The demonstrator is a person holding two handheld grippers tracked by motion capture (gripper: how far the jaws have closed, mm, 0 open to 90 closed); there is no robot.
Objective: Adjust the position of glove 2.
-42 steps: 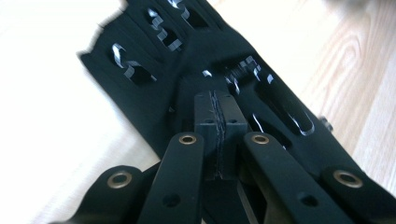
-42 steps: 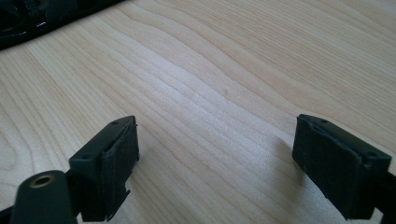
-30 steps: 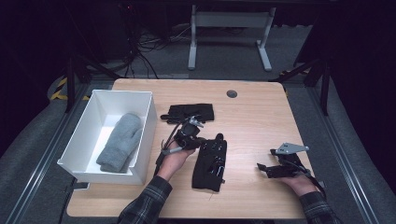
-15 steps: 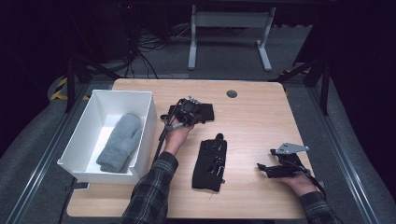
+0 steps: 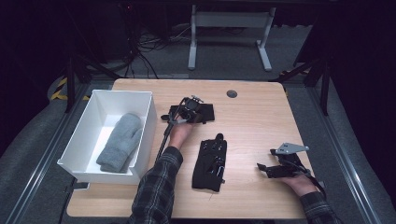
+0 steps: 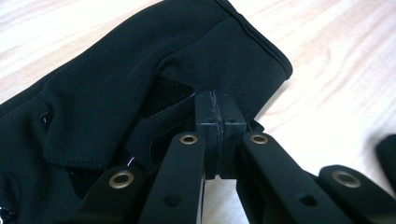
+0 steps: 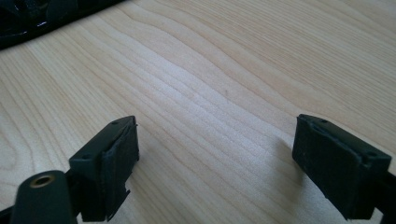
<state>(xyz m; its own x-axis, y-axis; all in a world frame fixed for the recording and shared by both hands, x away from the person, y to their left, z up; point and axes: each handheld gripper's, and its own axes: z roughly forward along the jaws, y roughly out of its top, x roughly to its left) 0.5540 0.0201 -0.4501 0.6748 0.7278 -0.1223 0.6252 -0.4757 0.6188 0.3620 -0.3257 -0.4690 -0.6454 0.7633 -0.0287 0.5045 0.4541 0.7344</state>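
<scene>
Two black gloves lie on the wooden table (image 5: pixel 252 116): a far glove (image 5: pixel 203 113) near the middle and a near glove (image 5: pixel 210 164) in front of it. My left gripper (image 5: pixel 188 110) is over the far glove's left end. In the left gripper view its jaws (image 6: pixel 218 109) are pressed together, tips at the black glove (image 6: pixel 116 88), with no fabric visible between the pads. My right gripper (image 5: pixel 267 169) rests low at the table's right front. Its jaws (image 7: pixel 215 154) stand wide apart over bare wood.
A white bin (image 5: pixel 88 128) stands at the table's left with a grey mitten (image 5: pixel 120 142) lying in it. A small dark round grommet (image 5: pixel 231 94) sits near the far edge. The near glove's edge (image 7: pixel 28 18) shows at the top left of the right gripper view.
My left hand has moved away from me, from beside the near glove up to the far glove. The right hand has stayed where it was.
</scene>
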